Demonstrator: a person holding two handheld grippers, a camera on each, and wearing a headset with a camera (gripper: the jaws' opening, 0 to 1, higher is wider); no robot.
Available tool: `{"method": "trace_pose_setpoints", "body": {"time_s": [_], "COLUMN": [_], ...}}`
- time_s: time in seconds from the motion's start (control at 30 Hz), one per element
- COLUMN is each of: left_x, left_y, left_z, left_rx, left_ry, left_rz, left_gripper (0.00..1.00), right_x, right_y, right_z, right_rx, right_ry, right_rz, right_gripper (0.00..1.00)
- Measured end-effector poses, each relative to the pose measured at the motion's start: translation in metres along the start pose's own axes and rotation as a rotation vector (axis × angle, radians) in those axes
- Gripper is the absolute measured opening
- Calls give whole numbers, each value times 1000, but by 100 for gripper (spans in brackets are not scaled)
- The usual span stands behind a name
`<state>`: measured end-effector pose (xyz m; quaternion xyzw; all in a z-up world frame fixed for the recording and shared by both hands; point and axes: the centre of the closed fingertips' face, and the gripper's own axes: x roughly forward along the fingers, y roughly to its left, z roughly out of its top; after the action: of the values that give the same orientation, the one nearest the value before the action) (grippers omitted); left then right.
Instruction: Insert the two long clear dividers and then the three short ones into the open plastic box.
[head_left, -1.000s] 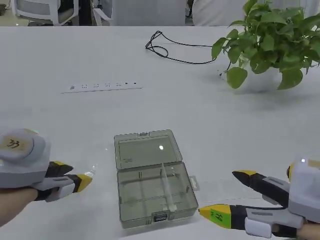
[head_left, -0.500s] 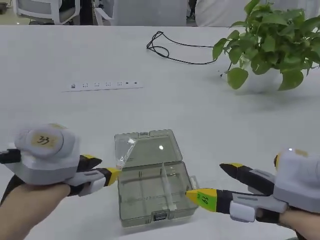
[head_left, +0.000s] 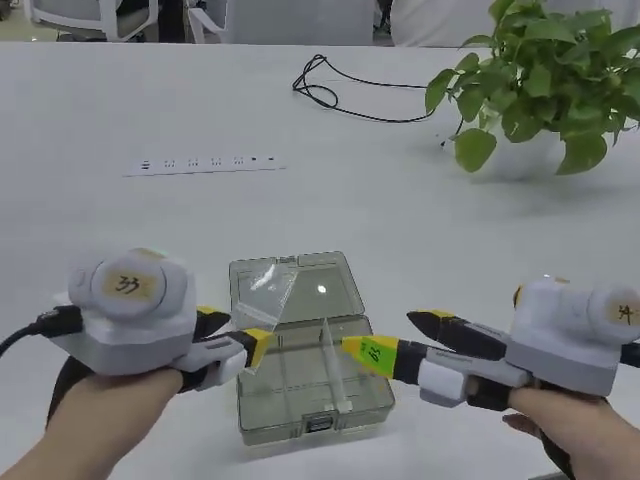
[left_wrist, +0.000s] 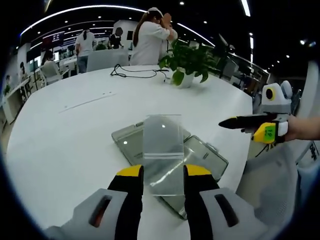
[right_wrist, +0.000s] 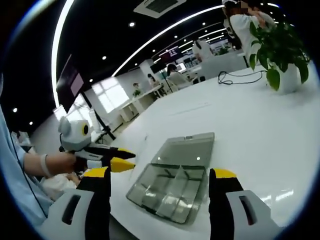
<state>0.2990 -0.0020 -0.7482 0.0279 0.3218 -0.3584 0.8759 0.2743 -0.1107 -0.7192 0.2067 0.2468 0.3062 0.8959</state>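
Head view: left gripper (head_left: 240, 331) clamped on a clear divider (head_left: 268, 287), which rises ahead of its tips; open plastic box (head_left: 262, 392) just beyond and below those tips; right gripper (head_left: 384, 332), jaws apart, tips over the box's right side; seated divider (head_left: 335, 378) upright in the box. Left gripper view: jaws pressed on the clear divider's (left_wrist: 162, 150) lower sides, box (left_wrist: 207, 159) beyond. Right gripper view: jaws spread wide, box (right_wrist: 175, 182) ahead between them, left gripper (right_wrist: 120, 160) beyond the left jaw.
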Motion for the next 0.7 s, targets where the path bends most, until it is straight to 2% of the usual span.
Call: {"method": "trace_pose_setpoints", "body": {"time_s": [0.07, 0.17, 0.4, 0.5, 0.7], "left_x": [1, 2, 5, 6, 8], "left_y": [-1, -6, -23, -32, -42], "left_z": [2, 4, 9, 11, 13], "left_rx": [-8, -21, -36, -28, -24], "left_ry": [-8, -23, -55, -68, -80], "left_rz": [0, 3, -13, -18, -27], "left_gripper": [30, 30, 30, 30, 30], "right_x": [5, 11, 18, 21, 26], "right_y": [2, 4, 8, 6, 8], "right_z": [4, 9, 13, 11, 10], "right_rx": [45, 71, 103, 137, 203], "right_ry": [-10, -25, -26, -23, -33], "right_rz": [8, 17, 23, 5, 13], "right_gripper": [76, 73, 65, 59, 43]}}
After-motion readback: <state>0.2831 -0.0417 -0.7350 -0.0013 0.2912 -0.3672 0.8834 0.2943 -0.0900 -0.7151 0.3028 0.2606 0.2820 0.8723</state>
